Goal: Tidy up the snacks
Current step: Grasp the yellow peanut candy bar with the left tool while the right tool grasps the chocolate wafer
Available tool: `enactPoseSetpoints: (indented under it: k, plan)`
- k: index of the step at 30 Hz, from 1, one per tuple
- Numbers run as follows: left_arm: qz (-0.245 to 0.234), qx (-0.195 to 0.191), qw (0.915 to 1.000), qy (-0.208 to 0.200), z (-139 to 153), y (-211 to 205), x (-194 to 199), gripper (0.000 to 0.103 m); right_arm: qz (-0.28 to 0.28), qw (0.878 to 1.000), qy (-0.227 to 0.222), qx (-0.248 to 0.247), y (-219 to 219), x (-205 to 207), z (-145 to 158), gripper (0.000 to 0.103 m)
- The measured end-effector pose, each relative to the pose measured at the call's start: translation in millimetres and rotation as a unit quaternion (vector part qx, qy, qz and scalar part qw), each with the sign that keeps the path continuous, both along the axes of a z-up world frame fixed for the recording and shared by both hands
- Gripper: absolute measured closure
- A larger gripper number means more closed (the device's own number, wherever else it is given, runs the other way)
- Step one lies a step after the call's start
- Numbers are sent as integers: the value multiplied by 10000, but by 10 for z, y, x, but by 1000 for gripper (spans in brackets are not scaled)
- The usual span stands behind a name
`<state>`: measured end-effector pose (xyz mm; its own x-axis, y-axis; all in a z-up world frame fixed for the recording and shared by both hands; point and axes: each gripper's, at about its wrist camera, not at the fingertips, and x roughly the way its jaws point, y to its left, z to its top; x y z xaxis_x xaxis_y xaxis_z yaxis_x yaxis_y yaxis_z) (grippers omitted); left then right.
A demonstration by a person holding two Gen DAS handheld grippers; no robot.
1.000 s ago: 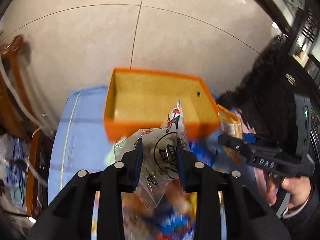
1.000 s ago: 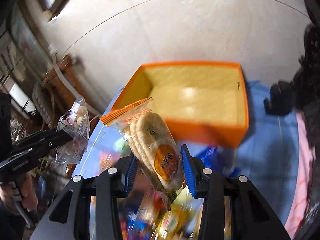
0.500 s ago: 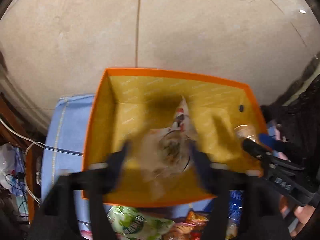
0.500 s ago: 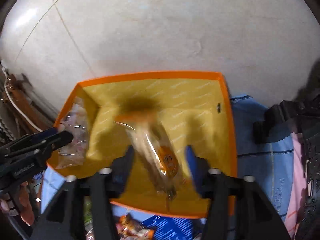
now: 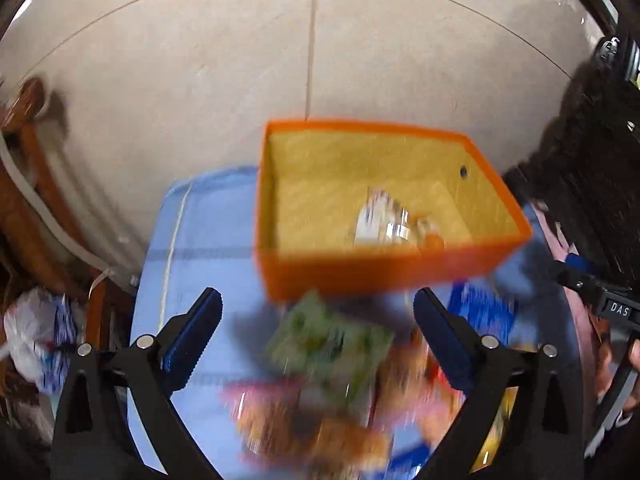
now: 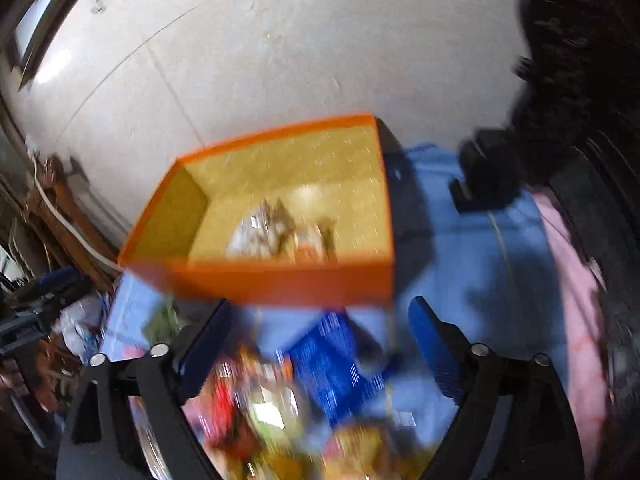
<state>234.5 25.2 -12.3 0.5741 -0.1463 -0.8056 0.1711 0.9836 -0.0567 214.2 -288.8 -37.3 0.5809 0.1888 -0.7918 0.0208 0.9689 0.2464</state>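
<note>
The orange box (image 5: 372, 270) (image 6: 280, 280) stands on the blue cloth. Inside it lie a clear white packet (image 5: 380, 220) (image 6: 256, 236) and a rice cracker packet (image 5: 430, 236) (image 6: 308, 244), side by side. My left gripper (image 5: 317, 300) hovers in front of the box, jaws opening wide and nothing between them; a blurred green packet (image 5: 328, 344) lies below. My right gripper (image 6: 320, 306) is also opening, with nothing gripped, above a blue packet (image 6: 332, 356) in the blurred snack pile (image 6: 260, 408). The right gripper's tip (image 5: 592, 288) shows at the left wrist view's right edge.
The blue cloth (image 5: 200, 248) covers the table, with pink fabric (image 6: 576, 300) at its right. Wooden furniture (image 5: 36, 184) and a white plastic bag (image 5: 32, 336) sit at the left. A dark object (image 6: 484, 184) stands right of the box. Pale floor tiles (image 5: 320, 60) lie beyond.
Both grippers opened and let go of their packets, which now lie in the box. Both have drawn back from above the box to over the snack pile.
</note>
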Motion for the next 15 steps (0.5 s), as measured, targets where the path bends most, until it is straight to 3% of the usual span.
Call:
enactPoseSetpoints:
  k: [3, 10, 15]
  plan:
    - [127, -102, 9997, 188, -126, 238, -421, 8, 5, 9996, 276, 32, -7, -463, -131, 7]
    - [414, 132, 9945, 949, -672, 529, -1220, 8, -172, 9977, 654, 43, -10, -1465, -426, 6]
    - [713, 279, 9874, 1388, -1022, 594, -1557, 8, -236, 9962, 829, 99, -10, -1839, -523, 6]
